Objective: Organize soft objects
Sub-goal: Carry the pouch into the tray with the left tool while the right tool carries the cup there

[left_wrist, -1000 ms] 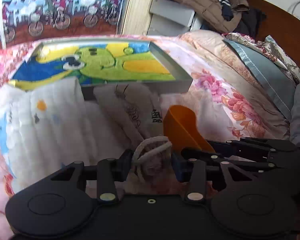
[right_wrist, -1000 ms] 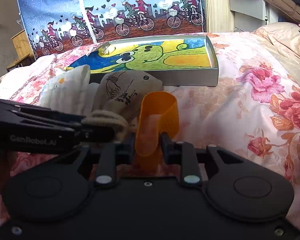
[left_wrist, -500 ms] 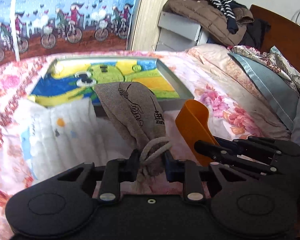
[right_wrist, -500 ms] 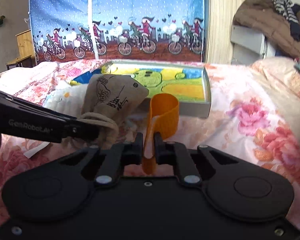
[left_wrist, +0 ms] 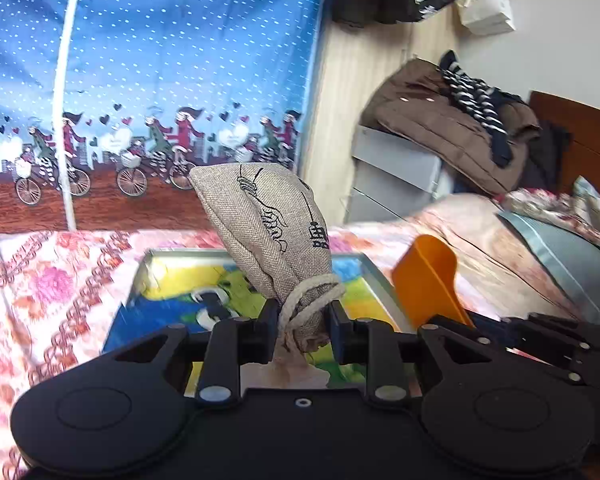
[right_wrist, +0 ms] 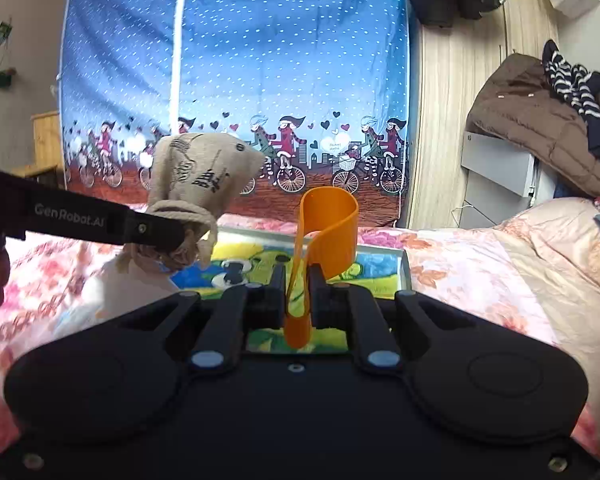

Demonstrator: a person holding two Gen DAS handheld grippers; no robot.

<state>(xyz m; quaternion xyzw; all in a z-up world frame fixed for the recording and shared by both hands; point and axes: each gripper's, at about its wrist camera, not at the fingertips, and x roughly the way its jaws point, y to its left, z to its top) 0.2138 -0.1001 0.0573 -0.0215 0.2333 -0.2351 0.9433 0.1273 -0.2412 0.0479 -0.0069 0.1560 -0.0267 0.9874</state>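
Note:
My left gripper [left_wrist: 302, 330] is shut on the tied neck of a burlap drawstring pouch [left_wrist: 266, 228] with black print and holds it up in the air above the bed. The pouch also shows in the right wrist view [right_wrist: 202, 172], at the tip of the left gripper [right_wrist: 168, 236]. My right gripper [right_wrist: 298, 294] is shut on a soft orange cup-shaped piece [right_wrist: 328, 224], squeezing its wall flat. The orange piece appears in the left wrist view [left_wrist: 428, 276]. A shallow grey tray [left_wrist: 374, 280] with a cartoon picture lies on the bed below both grippers, and its rim shows in the right wrist view [right_wrist: 404, 268].
A floral quilt [right_wrist: 480, 276] covers the bed. A blue fabric wardrobe with cyclists [right_wrist: 260, 80] stands behind. A grey cabinet [right_wrist: 500, 176] with piled coats [right_wrist: 540, 120] is at the right. Pillows [left_wrist: 564, 252] lie at the far right.
Both grippers have risen, lifting the pouch and the orange piece off the bed to above the tray. The white quilted cloth has dropped out of the left wrist view.

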